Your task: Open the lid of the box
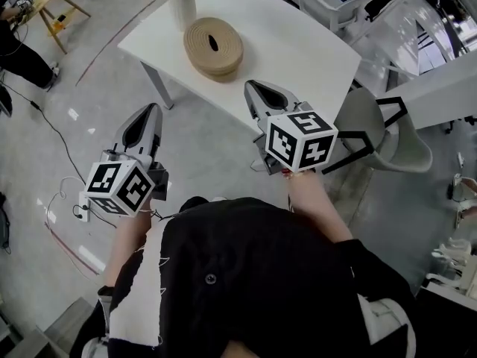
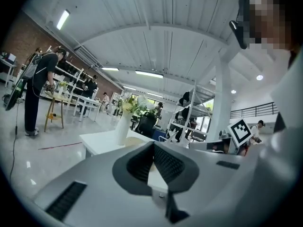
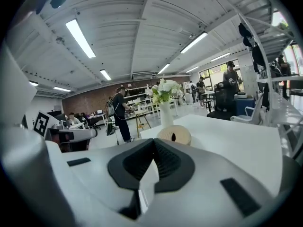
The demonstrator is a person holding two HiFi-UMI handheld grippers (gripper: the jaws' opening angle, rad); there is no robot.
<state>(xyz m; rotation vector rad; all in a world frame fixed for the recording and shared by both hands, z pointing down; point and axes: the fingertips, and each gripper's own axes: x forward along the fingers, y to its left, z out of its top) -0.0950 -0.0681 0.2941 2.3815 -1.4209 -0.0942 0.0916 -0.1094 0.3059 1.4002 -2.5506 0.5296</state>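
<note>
Closest to us, both of our arms reach forward from a black top. The left hand-held gripper (image 1: 154, 109) hangs over the floor, short of the bench (image 1: 313, 47). Its own view shows the jaws pressed together at the tips with nothing between them. The right hand-held gripper (image 1: 250, 87) sits at the bench's near edge. Its jaws are also fully closed and empty.

Further out, well apart from both tools, the round tan box (image 1: 214, 45) rests on the white top with its slotted lid still on. Just beyond it stands a white vase (image 1: 183, 4) of flowers. A grey chair (image 1: 376, 129) sits off the bench's right side.

We judge the task barely begun: this is the approach, and neither tool has contact. The risks come from how we arrive. If the jaws are still closed when we get there, they would shove the box across the smooth top instead of gripping it. The box looks light, so lifting the lid without steadying the body could raise the whole thing. We cannot make out the seam between lid and body from here, so a low grip might take in both. An overlong reach could tip the vase.
</note>
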